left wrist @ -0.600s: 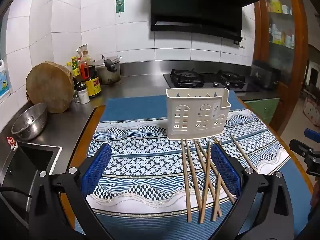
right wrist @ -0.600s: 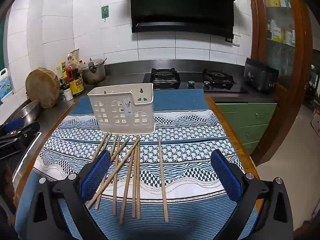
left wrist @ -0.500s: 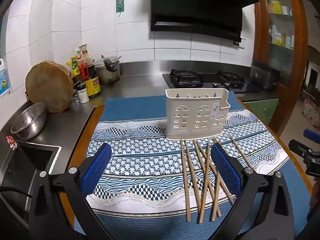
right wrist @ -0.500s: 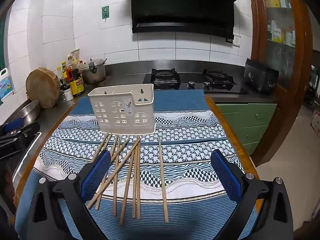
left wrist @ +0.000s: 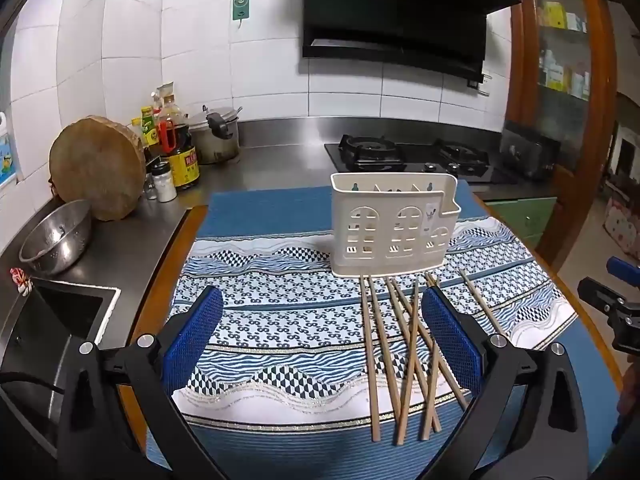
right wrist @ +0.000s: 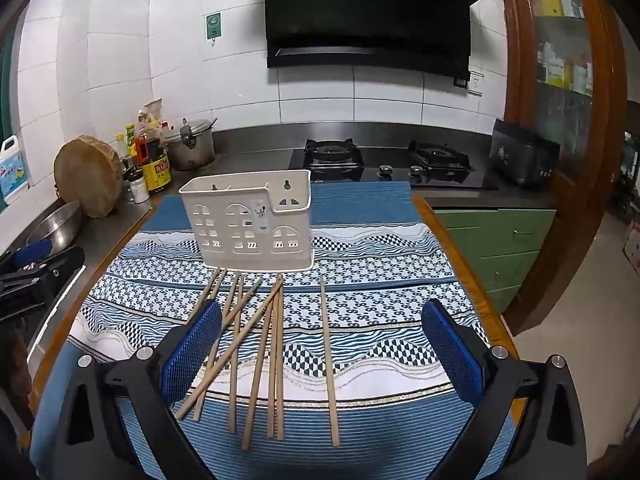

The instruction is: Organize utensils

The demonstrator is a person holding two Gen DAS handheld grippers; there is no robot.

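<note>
Several thin, pale wooden chopsticks (right wrist: 276, 360) lie loose on the blue-and-white patterned cloth (right wrist: 380, 280), some crossing, 1 stick (right wrist: 329, 360) set apart to the right; their far tips reach the foot of the holder (right wrist: 248, 220). The holder is cream plastic, upright, with arched cut-outs and inner dividers; whether anything sits inside cannot be told. The left gripper (left wrist: 320, 344) and right gripper (right wrist: 320, 348) both hang above the cloth, jaws spread wide, holding nothing.
</note>
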